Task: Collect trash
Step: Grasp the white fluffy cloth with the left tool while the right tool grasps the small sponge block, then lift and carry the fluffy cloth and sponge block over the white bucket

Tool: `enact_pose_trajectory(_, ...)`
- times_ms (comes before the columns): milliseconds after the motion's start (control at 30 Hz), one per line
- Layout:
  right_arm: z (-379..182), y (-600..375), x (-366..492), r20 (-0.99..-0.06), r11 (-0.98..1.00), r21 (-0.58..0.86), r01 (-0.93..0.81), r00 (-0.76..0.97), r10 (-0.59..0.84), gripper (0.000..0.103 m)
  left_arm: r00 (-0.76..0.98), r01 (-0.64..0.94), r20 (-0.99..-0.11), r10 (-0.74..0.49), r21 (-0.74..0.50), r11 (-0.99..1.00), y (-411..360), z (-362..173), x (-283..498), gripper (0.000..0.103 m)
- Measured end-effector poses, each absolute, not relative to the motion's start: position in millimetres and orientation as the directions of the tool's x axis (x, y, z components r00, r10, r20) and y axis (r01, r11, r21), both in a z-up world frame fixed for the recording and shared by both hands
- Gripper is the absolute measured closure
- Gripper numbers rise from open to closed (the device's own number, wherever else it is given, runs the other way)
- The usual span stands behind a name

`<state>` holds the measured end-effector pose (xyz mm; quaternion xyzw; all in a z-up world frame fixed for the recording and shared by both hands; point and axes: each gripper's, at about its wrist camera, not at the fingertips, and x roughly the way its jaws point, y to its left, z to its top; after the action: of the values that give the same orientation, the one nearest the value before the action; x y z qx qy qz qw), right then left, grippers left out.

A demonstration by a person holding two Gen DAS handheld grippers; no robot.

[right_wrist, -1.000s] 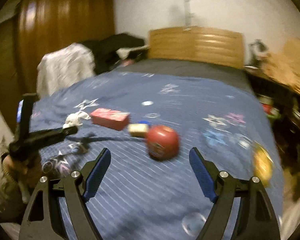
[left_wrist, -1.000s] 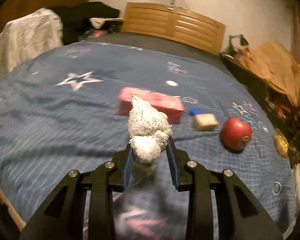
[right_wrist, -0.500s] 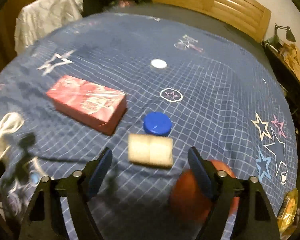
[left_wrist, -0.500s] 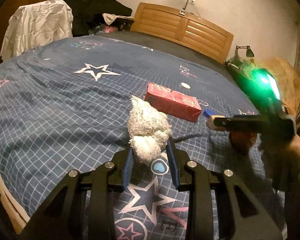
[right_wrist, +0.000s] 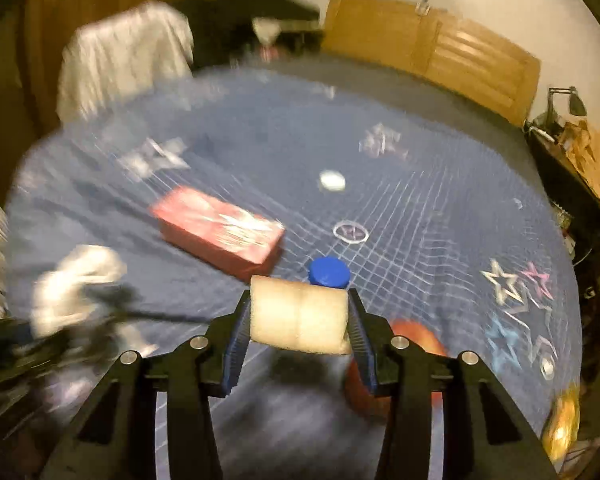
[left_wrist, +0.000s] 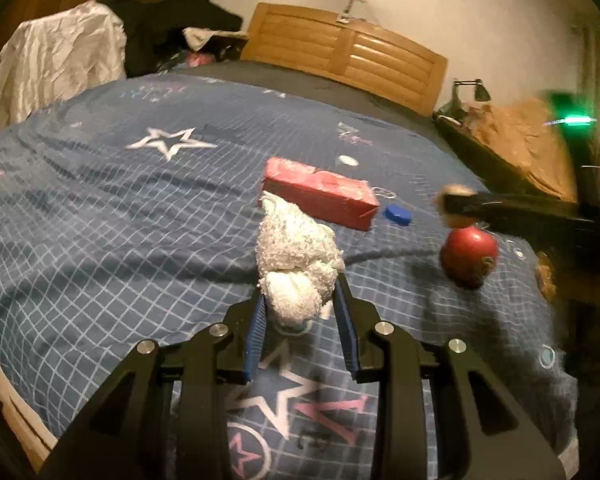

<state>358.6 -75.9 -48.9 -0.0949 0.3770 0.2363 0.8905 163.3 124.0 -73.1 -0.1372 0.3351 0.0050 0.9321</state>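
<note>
I am working over the bed (left_wrist: 100, 216), its blue star-print cover spread wide with the wooden headboard (left_wrist: 348, 52) at the far end. On the cover lie a red carton (left_wrist: 320, 196) mid-bed, a red ball (left_wrist: 468, 258) to the right of it, then a blue bottle cap (right_wrist: 328, 273) just near of the carton's right end, and a small white disc (right_wrist: 332, 180) farther off.

My left tongs (left_wrist: 300, 312) are clamped on a crumpled white paper wad (left_wrist: 296, 256), lifted clear of the cover. My right tongs (right_wrist: 298, 316) are clamped on a pale foam block (right_wrist: 298, 314), held just above the cover near the cap; that view is smeared by motion.

I judge the picking step is done for these two pieces. No bin shows in either view, so next I must find one and carry both loads there without loosening either grip, then return for the cap and carton.
</note>
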Motion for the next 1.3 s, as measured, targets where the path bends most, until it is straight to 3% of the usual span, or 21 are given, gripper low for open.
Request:
enact_pose_trajectory(133,-30.7,-134.8,274.1,-0.696,0.879,0.053,-0.474,0.614,0.373,0.055,0.764,0.014,-0.626,-0.157,-0.226,0.974,103.1,-69.2,156.2,0.072)
enact_pose_trajectory(300,-62.8,-193.3,203.5,-0.777,0.900,0.035,-0.435,0.554,0.298,0.054,0.708,0.164,-0.660,-0.250,-0.191,0.968,68.4,-75.6,139.5,0.072)
enact_pose_trajectory(467,-103.3,-220.0,186.7,-0.789,0.930,0.086,-0.356,0.546,0.282,0.053,0.642,0.227,-0.709,-0.292,-0.189,0.955,41.2,-93.8,135.4,0.071)
enact_pose_trajectory(633,-125.9,-220.5,176.3,-0.745,0.943,0.122,-0.309,0.600,0.293,0.028,0.629,0.218,-0.730,-0.266,-0.163,0.962,28.9,-112.2,137.2,0.068)
enact_pose_trajectory(733,-130.3,-222.9,171.5,-0.714,0.951,0.136,-0.276,0.639,0.288,0.024,0.640,0.218,-0.722,-0.263,-0.157,0.963,29.9,-110.6,135.4,0.067)
enact_pose_trajectory(1000,-140.5,-224.4,161.1,-0.656,0.950,0.213,-0.227,0.688,0.311,0.024,0.659,0.213,-0.708,-0.256,-0.150,0.965,28.9,-110.6,134.8,0.065)
enact_pose_trajectory(1200,-149.4,-219.7,166.3,-0.654,0.952,0.223,-0.208,0.693,0.304,0.048,0.662,0.203,-0.707,-0.250,-0.152,0.967,29.4,-116.2,142.9,0.063)
enact_pose_trajectory(1300,-150.2,-225.6,168.7,-0.643,0.945,0.256,-0.201,0.695,0.322,0.053,0.662,0.206,-0.706,-0.250,-0.150,0.967,30.1,-116.7,143.8,0.069)
